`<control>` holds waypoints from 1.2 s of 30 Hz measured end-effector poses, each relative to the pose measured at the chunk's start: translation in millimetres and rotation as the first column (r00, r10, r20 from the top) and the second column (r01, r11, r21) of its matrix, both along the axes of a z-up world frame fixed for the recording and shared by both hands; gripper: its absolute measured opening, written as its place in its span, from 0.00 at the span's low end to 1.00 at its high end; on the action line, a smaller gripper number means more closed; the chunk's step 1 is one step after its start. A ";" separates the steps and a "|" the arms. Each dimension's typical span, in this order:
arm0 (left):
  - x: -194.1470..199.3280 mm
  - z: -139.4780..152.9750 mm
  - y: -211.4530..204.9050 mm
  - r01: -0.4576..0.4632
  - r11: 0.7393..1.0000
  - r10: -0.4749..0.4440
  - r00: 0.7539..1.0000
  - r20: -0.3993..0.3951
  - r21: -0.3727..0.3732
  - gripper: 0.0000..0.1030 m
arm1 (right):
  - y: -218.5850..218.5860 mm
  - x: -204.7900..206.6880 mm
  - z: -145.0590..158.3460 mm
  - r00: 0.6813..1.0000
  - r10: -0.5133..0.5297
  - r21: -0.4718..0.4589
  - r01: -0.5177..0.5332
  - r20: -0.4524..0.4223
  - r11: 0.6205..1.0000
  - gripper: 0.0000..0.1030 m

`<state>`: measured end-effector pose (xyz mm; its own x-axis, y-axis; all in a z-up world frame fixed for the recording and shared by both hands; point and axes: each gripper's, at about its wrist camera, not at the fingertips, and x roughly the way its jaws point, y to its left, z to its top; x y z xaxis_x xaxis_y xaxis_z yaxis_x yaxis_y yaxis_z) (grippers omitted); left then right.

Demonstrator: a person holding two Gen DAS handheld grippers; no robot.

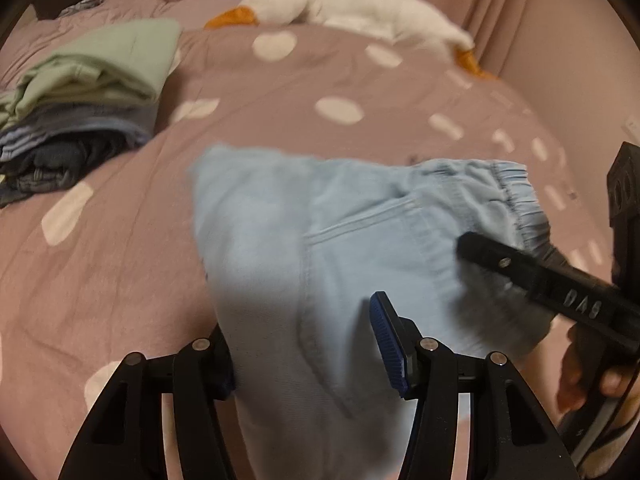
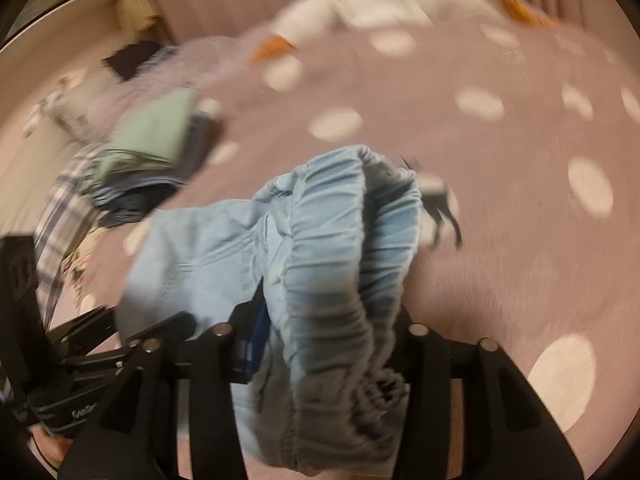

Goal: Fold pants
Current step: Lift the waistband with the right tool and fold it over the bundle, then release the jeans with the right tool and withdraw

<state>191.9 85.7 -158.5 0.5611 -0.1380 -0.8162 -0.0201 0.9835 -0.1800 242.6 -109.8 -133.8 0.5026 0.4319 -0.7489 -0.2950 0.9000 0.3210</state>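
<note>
Light blue pants (image 1: 320, 240) hang over the pink dotted bed cover (image 1: 120, 260). My left gripper (image 1: 308, 356) has its jaws wide apart, and the pants' fabric drapes between the fingers (image 1: 390, 344). My right gripper (image 2: 332, 344) is shut on the pants' gathered elastic waistband (image 2: 340, 248). In the left wrist view the right gripper (image 1: 480, 248) comes in from the right onto the waistband end. In the right wrist view the left gripper (image 2: 120, 344) shows at the lower left beside the pants. Both views are blurred.
A stack of folded clothes (image 1: 80, 112), green on top and dark ones below, lies at the left on the bed. A white plush goose (image 1: 340, 8) lies at the bed's far end. Pink curtains (image 1: 500, 0) hang behind.
</note>
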 end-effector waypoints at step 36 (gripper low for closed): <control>-106.8 68.5 -10.2 -0.112 0.993 0.111 0.993 0.048 0.025 0.99 | -36.0 -131.2 51.6 0.996 0.014 -0.110 -0.004 0.089 0.994 1.00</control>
<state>85.1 75.5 -90.0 0.6090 -0.0500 -0.7916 -0.1224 0.9801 -0.1561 111.3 -145.8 -82.3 0.5661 0.3544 -0.7442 -0.3264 0.9254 0.1925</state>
